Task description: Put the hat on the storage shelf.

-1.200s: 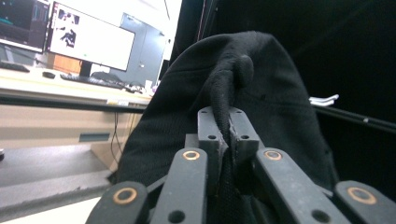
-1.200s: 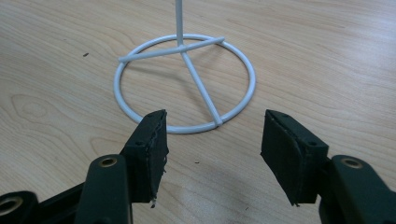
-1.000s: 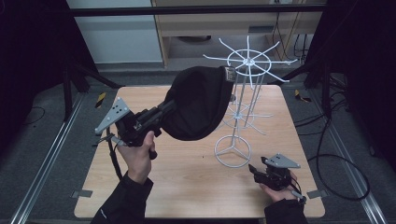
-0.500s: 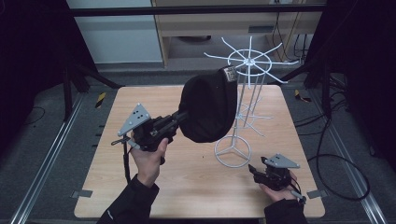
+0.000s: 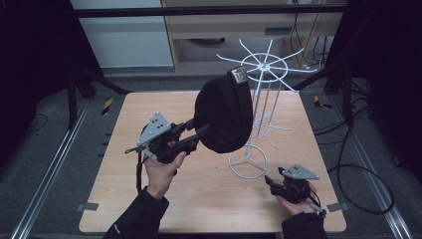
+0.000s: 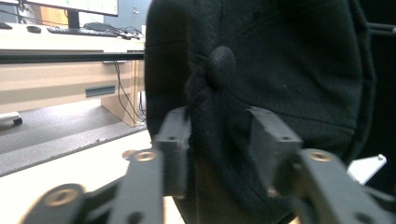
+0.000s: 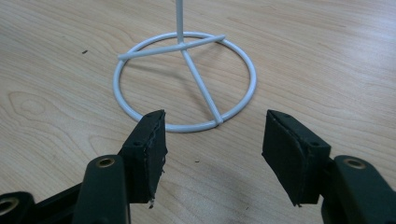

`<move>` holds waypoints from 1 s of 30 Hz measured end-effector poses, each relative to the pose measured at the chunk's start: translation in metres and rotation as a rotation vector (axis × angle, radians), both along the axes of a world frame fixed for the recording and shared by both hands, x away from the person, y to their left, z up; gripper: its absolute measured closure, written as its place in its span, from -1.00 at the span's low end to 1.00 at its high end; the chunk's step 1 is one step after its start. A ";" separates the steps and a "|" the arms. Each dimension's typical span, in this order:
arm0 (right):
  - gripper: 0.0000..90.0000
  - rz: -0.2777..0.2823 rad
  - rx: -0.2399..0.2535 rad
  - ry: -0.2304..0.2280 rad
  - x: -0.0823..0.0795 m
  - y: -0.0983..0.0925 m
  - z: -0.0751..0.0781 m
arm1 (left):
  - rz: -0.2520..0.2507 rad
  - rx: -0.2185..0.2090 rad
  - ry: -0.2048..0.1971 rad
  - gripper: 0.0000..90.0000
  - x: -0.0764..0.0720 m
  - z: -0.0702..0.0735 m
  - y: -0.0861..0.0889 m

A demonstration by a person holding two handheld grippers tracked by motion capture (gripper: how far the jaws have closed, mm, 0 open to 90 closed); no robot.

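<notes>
Two grippers work over a pale wood-grain table (image 5: 149, 209). Left gripper (image 5: 201, 130), its jaws just opened, flanks a soft black fabric cap (image 5: 224, 114) without pressing; the cap hangs high on the left side of a white wire rack (image 5: 266, 107), hiding part of its stem. Right gripper (image 7: 212, 140), released and empty, rests near the rack's ring-shaped base (image 7: 184, 81).
</notes>
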State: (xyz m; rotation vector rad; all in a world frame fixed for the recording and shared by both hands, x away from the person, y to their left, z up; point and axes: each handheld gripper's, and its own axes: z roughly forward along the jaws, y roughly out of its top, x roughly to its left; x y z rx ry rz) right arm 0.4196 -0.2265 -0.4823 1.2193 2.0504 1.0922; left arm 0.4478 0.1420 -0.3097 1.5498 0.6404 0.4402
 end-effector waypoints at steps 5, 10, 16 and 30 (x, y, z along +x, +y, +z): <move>-0.13 -0.005 0.003 -0.001 0.000 -0.001 0.000 | -0.001 0.011 0.014 -0.15 -0.010 -0.007 0.020; -0.14 -0.011 0.007 0.003 -0.001 -0.001 0.000 | 0.026 0.032 0.039 -0.24 -0.018 -0.022 0.044; -0.17 -0.019 0.006 -0.002 0.000 -0.003 -0.001 | 0.091 0.062 0.091 -0.28 -0.026 -0.050 0.078; -0.42 -0.066 0.006 0.008 0.002 -0.008 -0.005 | 0.290 0.193 0.299 -0.38 -0.026 -0.136 0.146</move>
